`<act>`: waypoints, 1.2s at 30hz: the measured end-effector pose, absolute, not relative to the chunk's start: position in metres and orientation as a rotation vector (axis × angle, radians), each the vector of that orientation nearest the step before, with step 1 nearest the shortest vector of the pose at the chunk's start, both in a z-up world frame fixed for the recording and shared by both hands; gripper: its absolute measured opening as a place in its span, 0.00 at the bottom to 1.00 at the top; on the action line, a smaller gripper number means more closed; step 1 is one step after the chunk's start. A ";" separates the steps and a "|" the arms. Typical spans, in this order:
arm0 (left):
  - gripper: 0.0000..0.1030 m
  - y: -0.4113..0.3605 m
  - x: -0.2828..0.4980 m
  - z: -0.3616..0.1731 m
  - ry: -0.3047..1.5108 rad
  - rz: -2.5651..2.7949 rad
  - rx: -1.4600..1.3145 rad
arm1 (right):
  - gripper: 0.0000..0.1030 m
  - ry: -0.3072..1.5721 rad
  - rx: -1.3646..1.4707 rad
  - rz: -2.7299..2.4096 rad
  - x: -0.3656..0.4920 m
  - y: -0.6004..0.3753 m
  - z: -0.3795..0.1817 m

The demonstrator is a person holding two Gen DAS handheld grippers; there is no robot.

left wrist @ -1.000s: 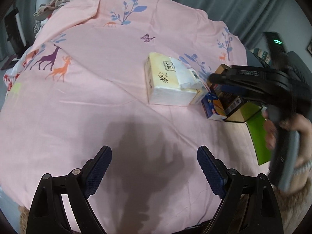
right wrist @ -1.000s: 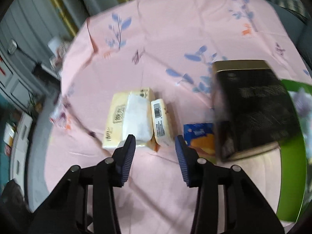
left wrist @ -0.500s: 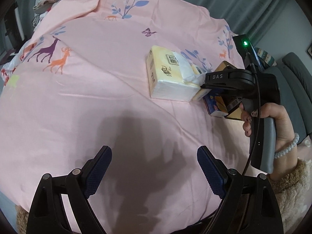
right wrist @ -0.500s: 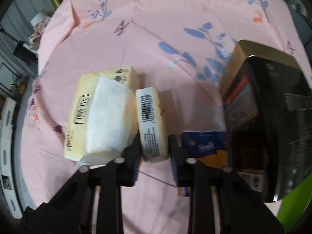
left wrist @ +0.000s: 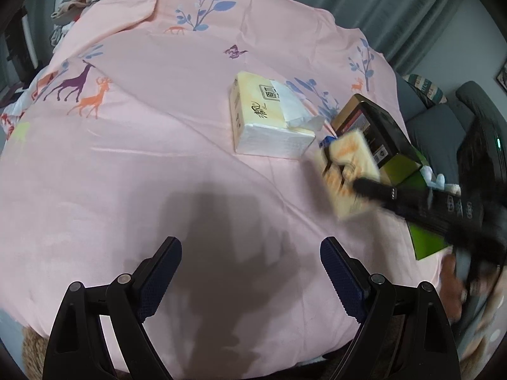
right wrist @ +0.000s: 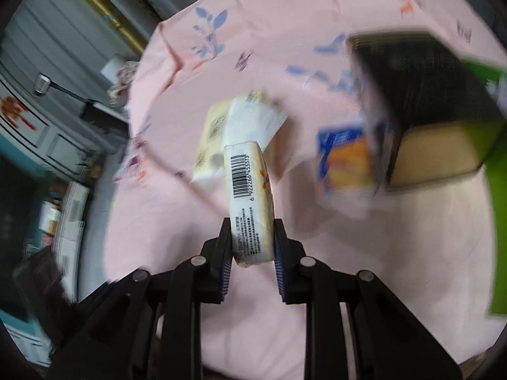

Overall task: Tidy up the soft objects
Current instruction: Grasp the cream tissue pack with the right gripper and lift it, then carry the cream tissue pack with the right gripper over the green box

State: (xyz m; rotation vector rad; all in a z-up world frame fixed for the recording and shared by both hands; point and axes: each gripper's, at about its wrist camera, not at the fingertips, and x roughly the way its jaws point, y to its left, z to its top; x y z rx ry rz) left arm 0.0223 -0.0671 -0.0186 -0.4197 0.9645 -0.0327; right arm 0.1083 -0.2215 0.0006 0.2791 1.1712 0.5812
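My right gripper is shut on a small cream tissue pack with a barcode and holds it above the pink cloth; the pack also shows in the left wrist view, blurred. A large yellow tissue pack with a loose white sheet lies on the cloth; it also shows in the right wrist view. A blue and orange tissue pack lies beside a black box. My left gripper is open and empty over the near cloth.
The pink printed cloth covers a round table. The black box stands on a green box at the right. A heap of clothes lies at the far left edge. Cabinets stand beyond the table.
My right gripper has shut on the small cream tissue pack and lifted it off the cloth, away from the large pack. My left gripper has stayed put.
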 end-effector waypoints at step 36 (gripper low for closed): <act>0.45 -0.167 0.050 -0.045 1.013 -0.250 -0.379 | 0.43 1.254 0.368 0.602 0.094 -0.252 -0.051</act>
